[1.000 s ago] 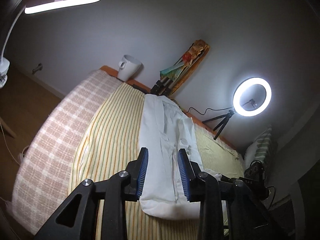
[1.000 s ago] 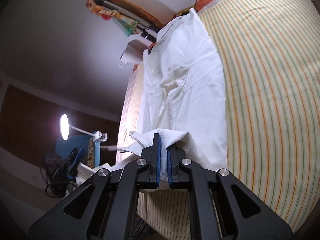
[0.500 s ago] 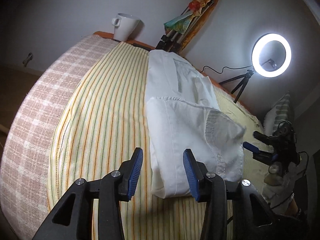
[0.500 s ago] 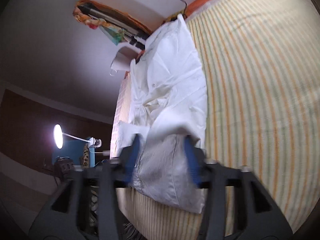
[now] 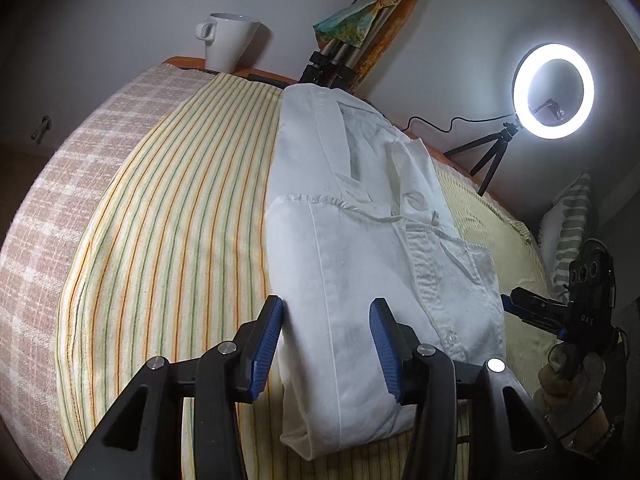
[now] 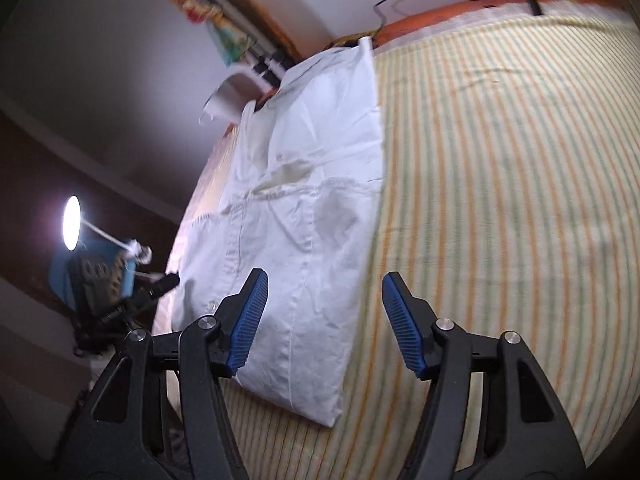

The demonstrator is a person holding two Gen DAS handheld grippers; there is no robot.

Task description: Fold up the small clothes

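Observation:
A white button shirt point(image 5: 360, 240) lies lengthwise on the yellow striped cloth point(image 5: 168, 220), its near half folded over the far half. My left gripper point(image 5: 326, 308) hovers open over the near left part of the shirt, and the pads do not press the fabric. In the right wrist view the shirt point(image 6: 304, 220) runs along the left of the striped cloth point(image 6: 500, 200). My right gripper point(image 6: 325, 280) straddles the shirt's near right edge. Its jaws are closing, with cloth below them but not pinched. That right gripper point(image 5: 532, 308) also shows in a hand at the far right.
A white mug point(image 5: 230, 42) and a bundled tripod point(image 5: 352, 40) stand at the far edge by the wall. A ring light point(image 5: 554, 90) on a small tripod glows at the back right, near a striped pillow point(image 5: 572, 220). Checked cloth point(image 5: 48, 220) covers the left side.
My right gripper let go of the shirt fold and opened; the fold now lies flat on the shirt. My left gripper came down and closer to the shirt's near end.

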